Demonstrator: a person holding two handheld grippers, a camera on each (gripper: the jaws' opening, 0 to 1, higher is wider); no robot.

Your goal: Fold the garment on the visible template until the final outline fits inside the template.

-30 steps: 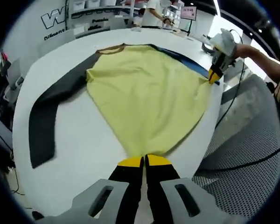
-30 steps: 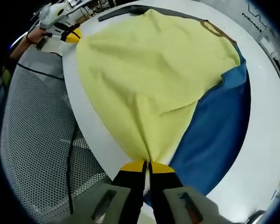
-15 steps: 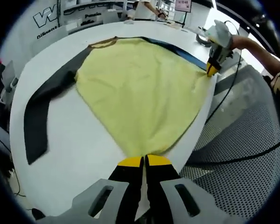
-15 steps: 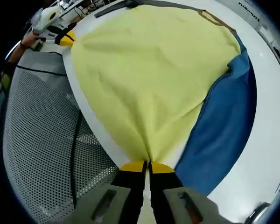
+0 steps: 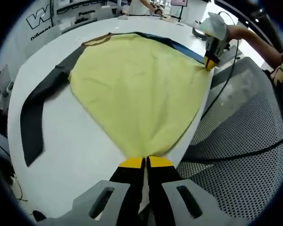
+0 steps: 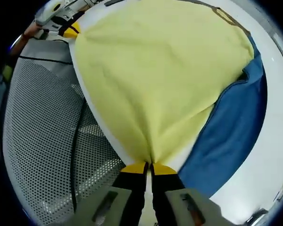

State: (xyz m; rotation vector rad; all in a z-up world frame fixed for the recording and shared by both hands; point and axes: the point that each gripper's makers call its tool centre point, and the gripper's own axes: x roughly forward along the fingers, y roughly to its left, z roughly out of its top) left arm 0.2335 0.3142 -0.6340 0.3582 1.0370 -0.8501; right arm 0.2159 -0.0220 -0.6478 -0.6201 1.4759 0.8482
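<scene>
Garment: I see the pale yellow long-sleeved shirt (image 5: pixel 137 89) spread flat on the round white table (image 5: pixel 70 141), its hem at the near edge.
Sleeves: dark grey sleeve (image 5: pixel 35 108) one side, blue sleeve (image 6: pixel 231 136) the other.
Left gripper (image 5: pixel 145 162): my jaws are clamped on the shirt's hem corner.
Right gripper (image 6: pixel 148 168): pinching the other hem corner beside the blue sleeve.

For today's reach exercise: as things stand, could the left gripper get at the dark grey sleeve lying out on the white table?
Probably not yet. The left gripper is shut on the yellow shirt's hem, so it is occupied. The dark grey sleeve lies bare on the white table with nothing over it; once released, the way looks free.
</scene>
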